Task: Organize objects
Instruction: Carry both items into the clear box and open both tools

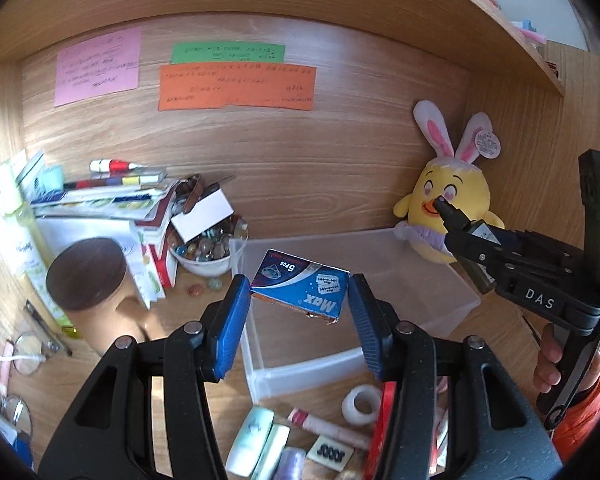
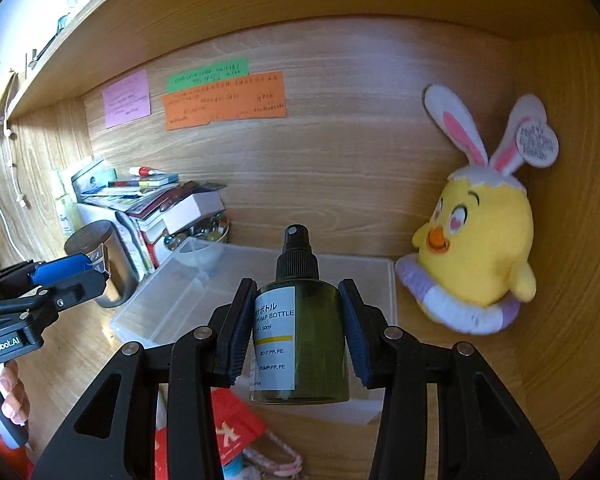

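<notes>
Left gripper [image 1: 298,296] clamps a razor-blade box [image 1: 299,288] above the clear bin's [image 1: 300,364] near rim; right gripper [image 2: 298,328] grips a green pump bottle [image 2: 300,336]; the bin's inside lies bare.

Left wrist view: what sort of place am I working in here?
Likely a home desk nook under a shelf: handwritten notes stuck to the wood back panel, stacked books, a plush chick.

Both fisheye views look forward and slightly down along their own gripper fingers into a wooden desk alcove, close to the surface [image 1: 204,300]. Each faces the back panel; both share the clear plastic bin [image 1: 440,280] [image 2: 188,292], plush chick [image 1: 460,200] [image 2: 480,248] and sticky notes [image 1: 236,86] [image 2: 224,100].
</notes>
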Demonstrator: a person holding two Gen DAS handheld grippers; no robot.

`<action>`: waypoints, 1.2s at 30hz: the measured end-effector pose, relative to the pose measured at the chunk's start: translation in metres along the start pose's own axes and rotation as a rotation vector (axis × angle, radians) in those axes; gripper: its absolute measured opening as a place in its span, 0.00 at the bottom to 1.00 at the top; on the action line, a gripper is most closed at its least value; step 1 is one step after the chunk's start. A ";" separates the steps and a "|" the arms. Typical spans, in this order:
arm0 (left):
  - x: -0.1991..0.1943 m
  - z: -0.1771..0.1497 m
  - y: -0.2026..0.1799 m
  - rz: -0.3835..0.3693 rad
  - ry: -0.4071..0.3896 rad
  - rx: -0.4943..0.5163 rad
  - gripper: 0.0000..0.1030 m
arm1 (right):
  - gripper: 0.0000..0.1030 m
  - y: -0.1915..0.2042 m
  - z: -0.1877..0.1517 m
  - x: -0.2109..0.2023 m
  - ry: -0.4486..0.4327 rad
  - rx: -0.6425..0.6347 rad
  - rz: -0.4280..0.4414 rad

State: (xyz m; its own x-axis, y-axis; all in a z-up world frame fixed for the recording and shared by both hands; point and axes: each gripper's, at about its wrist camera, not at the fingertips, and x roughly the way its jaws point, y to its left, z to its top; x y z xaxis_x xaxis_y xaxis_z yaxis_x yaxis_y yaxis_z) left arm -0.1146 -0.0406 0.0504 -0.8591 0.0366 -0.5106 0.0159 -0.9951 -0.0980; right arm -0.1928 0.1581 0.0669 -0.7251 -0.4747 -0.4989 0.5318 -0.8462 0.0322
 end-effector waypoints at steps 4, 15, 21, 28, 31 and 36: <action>0.014 0.008 -0.001 -0.001 0.023 0.006 0.49 | 0.37 0.002 0.012 0.009 0.002 -0.012 0.005; 0.068 0.000 -0.003 -0.004 0.189 0.036 0.49 | 0.37 -0.004 -0.001 0.066 0.136 -0.009 0.022; 0.091 -0.005 -0.010 -0.017 0.266 0.067 0.49 | 0.37 -0.017 -0.014 0.094 0.228 0.023 0.031; 0.109 -0.007 -0.022 -0.021 0.296 0.118 0.49 | 0.37 -0.015 -0.019 0.103 0.259 -0.008 0.015; 0.116 -0.008 -0.022 -0.021 0.316 0.120 0.49 | 0.37 -0.015 -0.021 0.107 0.275 -0.012 0.017; 0.120 -0.011 -0.022 -0.032 0.326 0.113 0.49 | 0.37 -0.014 -0.022 0.112 0.282 -0.019 0.001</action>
State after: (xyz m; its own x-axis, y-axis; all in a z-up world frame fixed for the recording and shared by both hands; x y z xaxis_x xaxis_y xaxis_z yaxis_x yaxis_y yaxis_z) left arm -0.2123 -0.0135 -0.0181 -0.6493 0.0770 -0.7566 -0.0804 -0.9962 -0.0324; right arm -0.2711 0.1220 -0.0085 -0.5753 -0.3875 -0.7203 0.5428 -0.8397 0.0181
